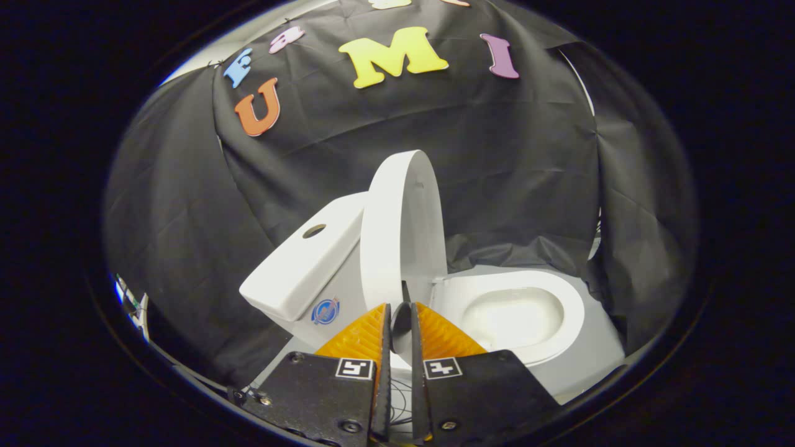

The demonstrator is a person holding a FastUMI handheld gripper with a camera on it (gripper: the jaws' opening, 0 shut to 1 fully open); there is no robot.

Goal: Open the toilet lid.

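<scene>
Toilet lid (402,230): white, raised upright at frame centre, leaning against the cistern (304,264) to its left. Seat and bowl (512,316): exposed, lower right. Gripper (400,310): bottom centre, fingers nearly together, clasping nothing, tips just before the lid's lower edge.

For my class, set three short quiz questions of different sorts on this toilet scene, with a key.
1. True or false: the toilet lid lies flat over the bowl.
2. Multiple choice: the lid leans towards A) the tank, B) the booth's floor, C) the open bowl.
3. Short answer: how do the jaws of the gripper stand, and what are they at?

Key
1. False: the lid is raised on edge and the bowl is open.
2. A.
3. Nearly closed, with a narrow gap; their tips sit at the lid's lower edge, near the hinge. Whether both press on the lid cannot be told.
</scene>
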